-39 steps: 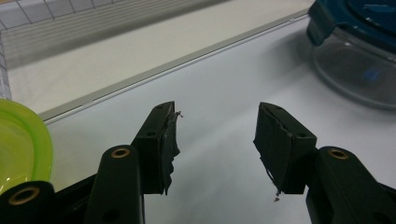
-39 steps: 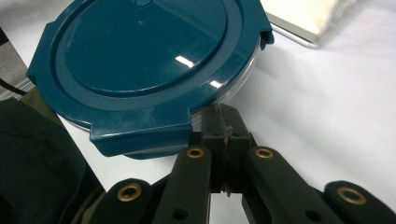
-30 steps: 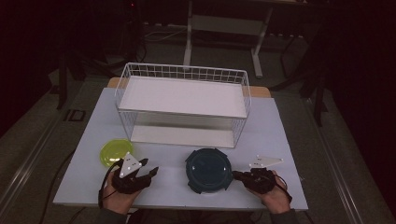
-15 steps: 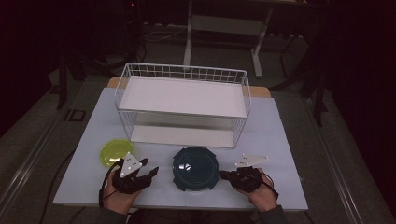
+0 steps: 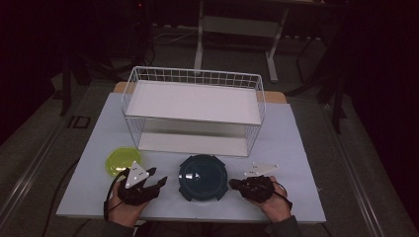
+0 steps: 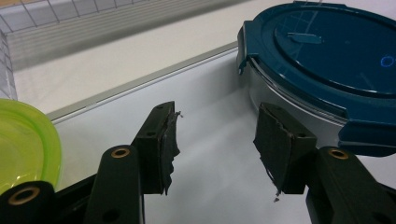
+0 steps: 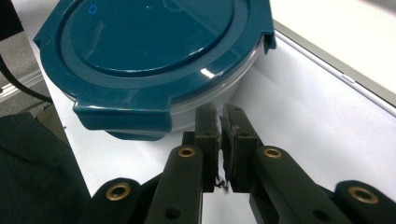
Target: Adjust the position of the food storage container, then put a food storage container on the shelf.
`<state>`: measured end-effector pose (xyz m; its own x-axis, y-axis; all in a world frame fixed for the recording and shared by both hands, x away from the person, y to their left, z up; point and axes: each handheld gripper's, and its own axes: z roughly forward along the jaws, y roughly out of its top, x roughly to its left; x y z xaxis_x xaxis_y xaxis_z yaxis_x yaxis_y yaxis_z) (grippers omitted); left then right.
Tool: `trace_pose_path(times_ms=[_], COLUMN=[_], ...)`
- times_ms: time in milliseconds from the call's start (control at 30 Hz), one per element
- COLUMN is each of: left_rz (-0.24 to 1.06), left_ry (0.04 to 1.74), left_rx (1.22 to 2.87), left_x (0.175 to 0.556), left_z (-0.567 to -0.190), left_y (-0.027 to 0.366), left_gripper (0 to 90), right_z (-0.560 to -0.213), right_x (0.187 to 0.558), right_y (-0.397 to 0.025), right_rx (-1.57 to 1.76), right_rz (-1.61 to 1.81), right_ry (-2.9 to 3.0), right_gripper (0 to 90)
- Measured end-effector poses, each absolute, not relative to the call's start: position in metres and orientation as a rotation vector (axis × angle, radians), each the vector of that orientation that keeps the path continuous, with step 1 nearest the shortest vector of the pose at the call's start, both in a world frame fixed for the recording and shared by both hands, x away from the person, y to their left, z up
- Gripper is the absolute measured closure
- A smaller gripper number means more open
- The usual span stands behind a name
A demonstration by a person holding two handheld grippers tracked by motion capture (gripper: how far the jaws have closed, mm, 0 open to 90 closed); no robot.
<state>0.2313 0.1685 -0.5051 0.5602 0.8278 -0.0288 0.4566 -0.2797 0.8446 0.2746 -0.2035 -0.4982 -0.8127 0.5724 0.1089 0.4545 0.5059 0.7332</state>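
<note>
Before the wire rack (image 5: pixel 193 111), on the counter (image 5: pixel 296 148): blue-lidded container (image 5: pixel 203 177). Right gripper (image 5: pixel 236 184) low at its right, jaws closed, empty, tips against its wall. Left gripper (image 5: pixel 159 177) low at its left, jaws apart, empty, just short. Green lid (image 5: pixel 121 160) left of the left gripper.

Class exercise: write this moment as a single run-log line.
left gripper: open, beside container | right gripper: fingers shut, tips at container wall | blue-lidded container: lid on, on table | green lid: untouched

Bare table (image 5: pixel 296 163) right of the blue-lidded container (image 5: pixel 202 177); wire rack (image 5: pixel 192 106) close behind, green lid (image 5: pixel 121 160) left.
</note>
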Motion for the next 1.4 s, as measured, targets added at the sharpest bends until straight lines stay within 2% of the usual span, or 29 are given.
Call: trace_pose_path(times_ms=[533,867,1000,1400], left_rz=[0.516,0.469,0.415,0.227], left_ry=[1.037,1.013,0.992,0.958], left_rx=[1.905,1.902,1.906,1.91], left_x=[0.231,0.231,0.233,0.242], left_z=[-0.503,-0.497,-0.494,-0.49], left_y=[0.168,0.162,0.158,0.145], left_gripper=[48.7,48.5,47.3,51.9], right_z=[-0.483,-0.478,-0.476,-0.474], right_x=[0.282,0.286,0.289,0.299], right_y=[-0.23,-0.234,-0.234,-0.222], right_rx=[0.993,1.042,1.055,1.13], right_rz=[1.278,1.352,1.387,1.474], right_ry=[2.457,2.445,2.434,2.485], right_gripper=[66.6,60.1,58.4,55.3])
